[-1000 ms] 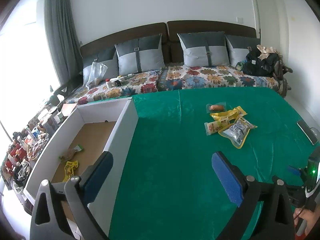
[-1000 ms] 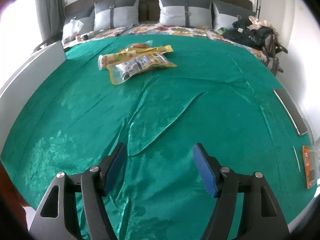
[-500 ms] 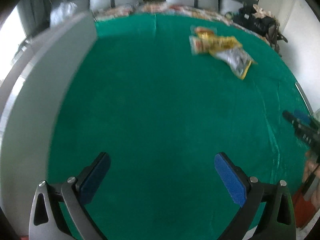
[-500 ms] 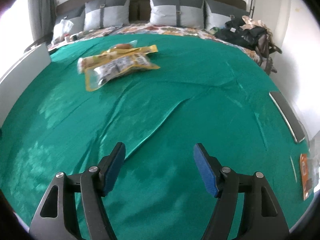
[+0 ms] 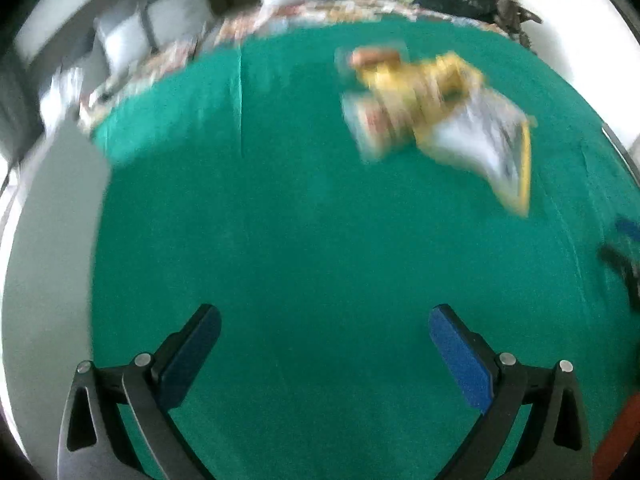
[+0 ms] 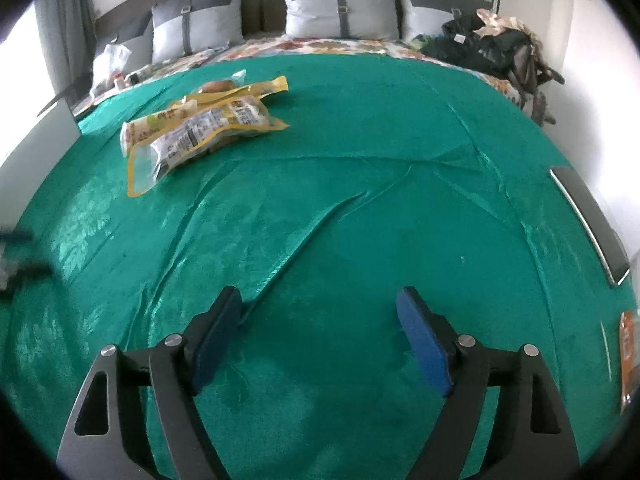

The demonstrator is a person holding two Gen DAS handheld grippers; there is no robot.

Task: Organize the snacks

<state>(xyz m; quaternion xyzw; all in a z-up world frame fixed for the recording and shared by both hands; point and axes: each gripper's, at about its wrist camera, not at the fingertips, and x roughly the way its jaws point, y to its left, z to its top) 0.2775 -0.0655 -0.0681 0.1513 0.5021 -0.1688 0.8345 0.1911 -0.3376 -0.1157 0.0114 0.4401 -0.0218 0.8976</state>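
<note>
A pile of snack packets [image 6: 200,120] lies on the green bed cover: a clear yellow-edged pouch in front, yellow packets behind and a small clear bag with something brown at the back. The pile shows blurred in the left wrist view [image 5: 432,112] at the upper right. My left gripper [image 5: 324,320] is open and empty above the bare cover, well short of the pile. My right gripper [image 6: 320,300] is open and empty over creased cover, the pile far ahead to its left. The white box wall [image 5: 48,240] runs along the left edge.
Grey pillows [image 6: 340,4] and a dark headboard stand at the far end. A heap of dark bags [image 6: 488,44] sits at the back right. A flat dark device [image 6: 588,220] and an orange packet [image 6: 626,344] lie at the right edge.
My left gripper has swung down from over the box and moved forward and right toward the snack pile, which now looks larger. My right gripper has shifted slightly closer too. Both stayed open.
</note>
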